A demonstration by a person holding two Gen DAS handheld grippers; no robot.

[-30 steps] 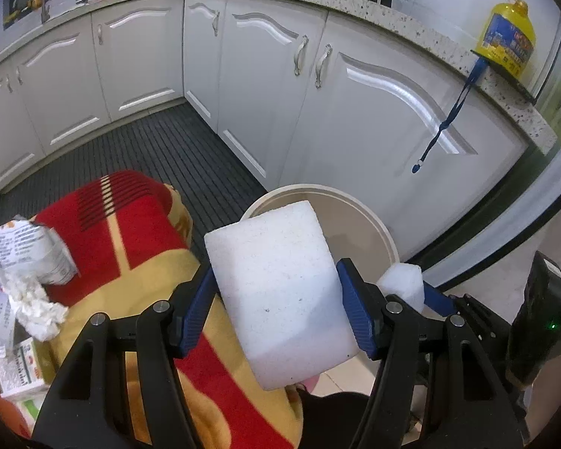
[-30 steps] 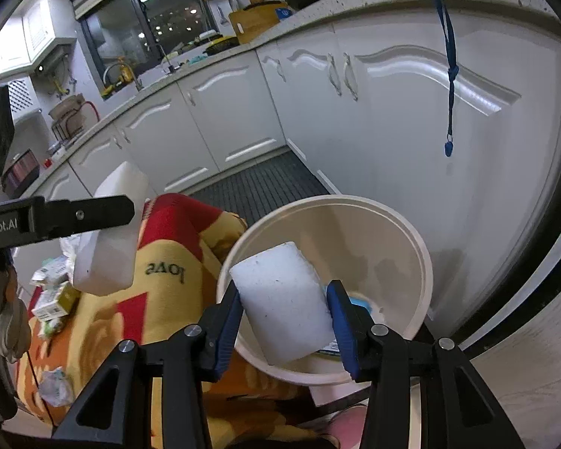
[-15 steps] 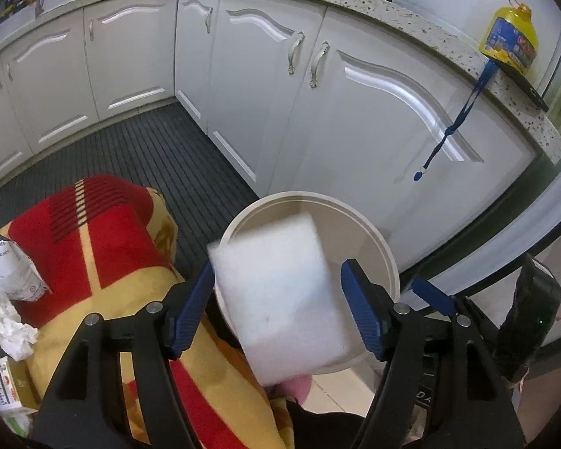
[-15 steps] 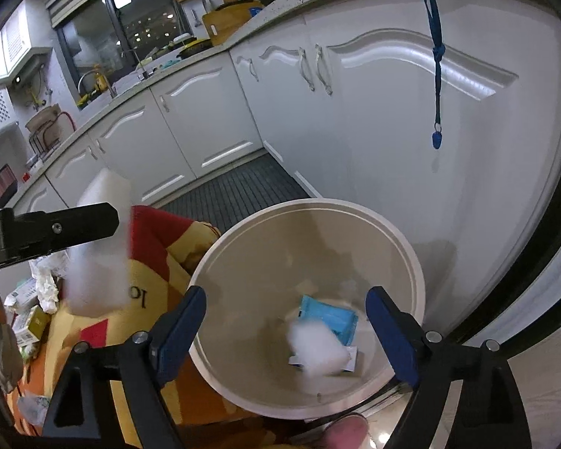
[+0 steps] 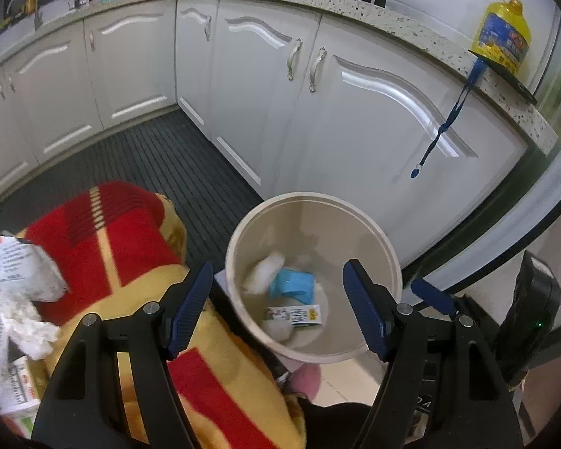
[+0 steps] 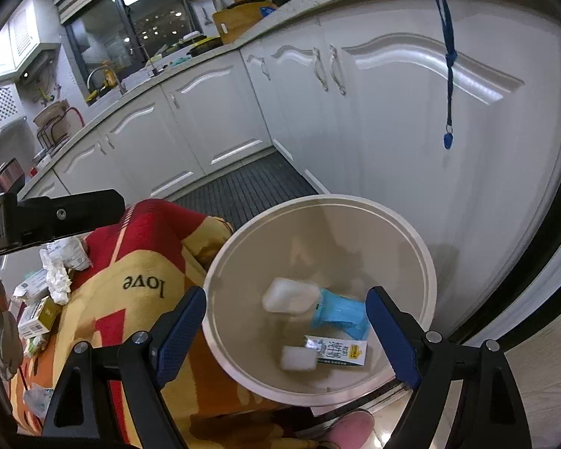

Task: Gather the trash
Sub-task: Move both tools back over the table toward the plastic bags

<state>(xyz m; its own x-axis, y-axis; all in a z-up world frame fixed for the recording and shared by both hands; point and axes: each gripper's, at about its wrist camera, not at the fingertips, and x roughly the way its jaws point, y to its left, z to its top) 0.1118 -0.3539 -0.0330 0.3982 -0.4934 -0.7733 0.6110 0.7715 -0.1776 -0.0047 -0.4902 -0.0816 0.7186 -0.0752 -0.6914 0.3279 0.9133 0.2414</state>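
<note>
I have both tools spread wide with nothing between their fingers: the left tool (image 5: 276,307) and the right tool (image 6: 286,331) hang over the beige bin (image 6: 426,262). Inside it lie two white foam blocks (image 6: 290,295), a blue wrapper (image 6: 340,312) and a small carton (image 6: 336,351). More paper trash (image 5: 22,273) sits on the red-and-yellow blanket (image 5: 123,232) beside the bin.

Left tool (image 5: 276,307) gapes empty above the trash bin (image 5: 374,224).
</note>
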